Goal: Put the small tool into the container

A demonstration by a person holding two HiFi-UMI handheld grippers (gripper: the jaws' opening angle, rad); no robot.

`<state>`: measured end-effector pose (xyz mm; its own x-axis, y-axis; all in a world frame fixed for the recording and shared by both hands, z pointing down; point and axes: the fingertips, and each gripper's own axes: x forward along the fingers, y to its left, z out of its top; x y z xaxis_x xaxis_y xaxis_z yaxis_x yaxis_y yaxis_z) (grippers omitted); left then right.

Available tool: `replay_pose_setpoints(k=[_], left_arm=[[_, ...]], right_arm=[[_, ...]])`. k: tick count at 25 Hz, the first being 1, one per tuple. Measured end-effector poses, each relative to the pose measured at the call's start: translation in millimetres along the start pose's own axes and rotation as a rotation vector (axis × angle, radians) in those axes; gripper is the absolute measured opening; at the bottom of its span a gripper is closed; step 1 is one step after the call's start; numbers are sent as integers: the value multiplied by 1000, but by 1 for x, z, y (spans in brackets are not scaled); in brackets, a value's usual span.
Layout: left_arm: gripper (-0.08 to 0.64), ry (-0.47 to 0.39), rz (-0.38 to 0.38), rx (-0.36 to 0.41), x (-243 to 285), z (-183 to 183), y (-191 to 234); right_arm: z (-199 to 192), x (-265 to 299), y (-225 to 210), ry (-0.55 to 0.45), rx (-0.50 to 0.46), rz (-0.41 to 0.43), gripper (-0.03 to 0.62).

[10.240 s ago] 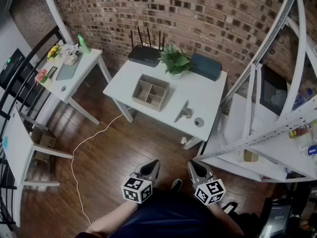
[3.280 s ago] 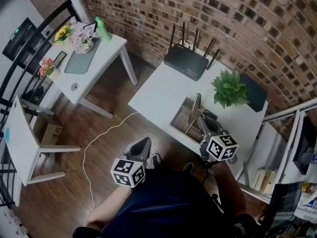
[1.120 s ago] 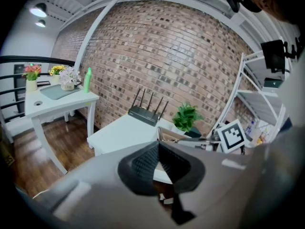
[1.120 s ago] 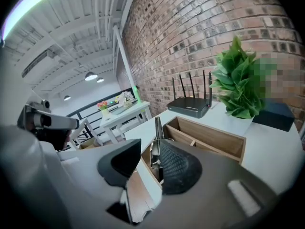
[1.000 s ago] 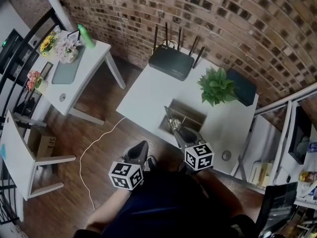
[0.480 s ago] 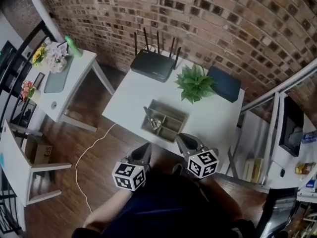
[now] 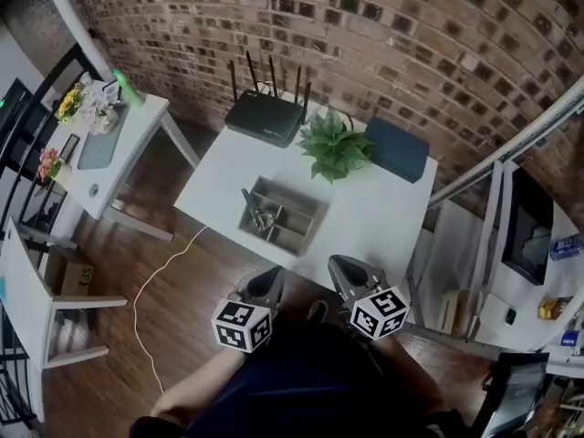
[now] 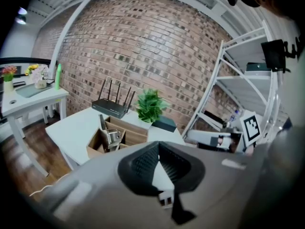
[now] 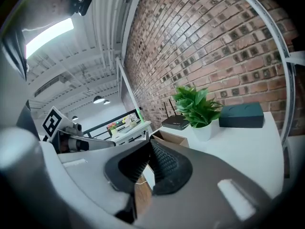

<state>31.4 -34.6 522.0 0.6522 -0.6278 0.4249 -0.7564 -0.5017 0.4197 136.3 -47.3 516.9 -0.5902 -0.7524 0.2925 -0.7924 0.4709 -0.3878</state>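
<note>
The small tool point(image 7: 255, 210) is lying in the left compartment of the container point(image 7: 319, 213), with its long end leaning up against the left wall and poking above the rim. The container is sitting on the white table point(image 7: 383, 217), in front of the plant point(image 7: 336, 146).

You are holding both grippers close to your body, off the table's near edge and well apart from the container. The left gripper point(image 7: 272, 276) is showing its jaws drawn together with nothing between them. The right gripper point(image 7: 340, 265) has just been closing its jaws, and they are now meeting tip to tip, also with nothing between them.

By the look of it the placing is done, so the step in hand is checking and clearing away:

- Be looking at whether the tool is resting steadily or threatening to tip over the wall, since part of it is standing proud of the rim.
- If it is looking unsteady, be approaching from above with the nearer right gripper, opening the jaws first and pressing the raised end down gently.
- Otherwise, be keeping both grippers away from the light container, which looks easy to shove across the table.
</note>
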Motion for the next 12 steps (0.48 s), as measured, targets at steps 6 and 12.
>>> replay_pose_setpoints(k=[6,12], left_arm=[[4,6,21,-13,5,-19,-28],[3,26,75,-16,-4,-36,-35]], right_arm=[[-4,-30,6,-2,-82,86,11],[-12,-42,12,-4,-84,137,11]])
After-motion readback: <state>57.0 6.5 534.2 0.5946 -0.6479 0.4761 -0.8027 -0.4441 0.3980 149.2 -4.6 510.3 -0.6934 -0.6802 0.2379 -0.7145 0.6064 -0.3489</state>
